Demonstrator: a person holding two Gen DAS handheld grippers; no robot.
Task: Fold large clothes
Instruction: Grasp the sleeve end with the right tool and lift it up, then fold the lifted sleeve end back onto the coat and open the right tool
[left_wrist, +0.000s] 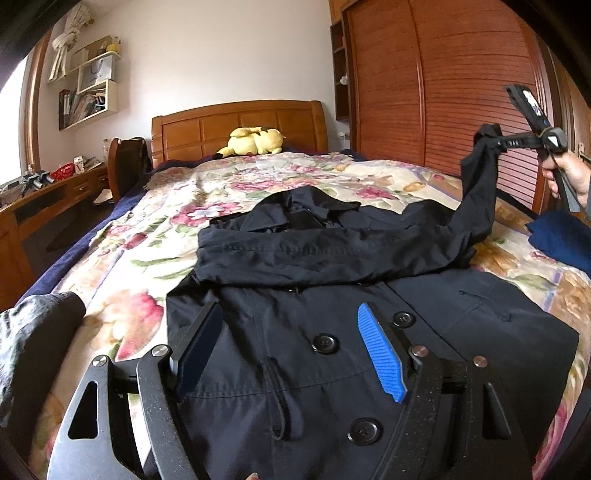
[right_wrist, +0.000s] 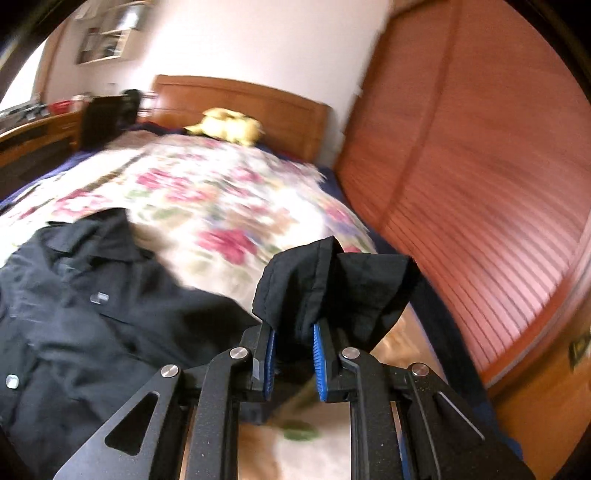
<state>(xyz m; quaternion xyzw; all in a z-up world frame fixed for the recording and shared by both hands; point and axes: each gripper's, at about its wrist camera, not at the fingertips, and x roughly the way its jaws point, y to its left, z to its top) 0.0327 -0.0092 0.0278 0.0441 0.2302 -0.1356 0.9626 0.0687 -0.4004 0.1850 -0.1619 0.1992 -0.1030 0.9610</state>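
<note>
Hovering low over the buttoned front of the dark coat, the left gripper has its jaws spread wide with nothing between them, while the coat lies flat on the floral bedspread with one sleeve already folded across its chest. Over on the right, the right gripper has its jaws pinched narrow on the cuff of the other sleeve, lifted clear of the bed beside the wooden wardrobe.
</note>
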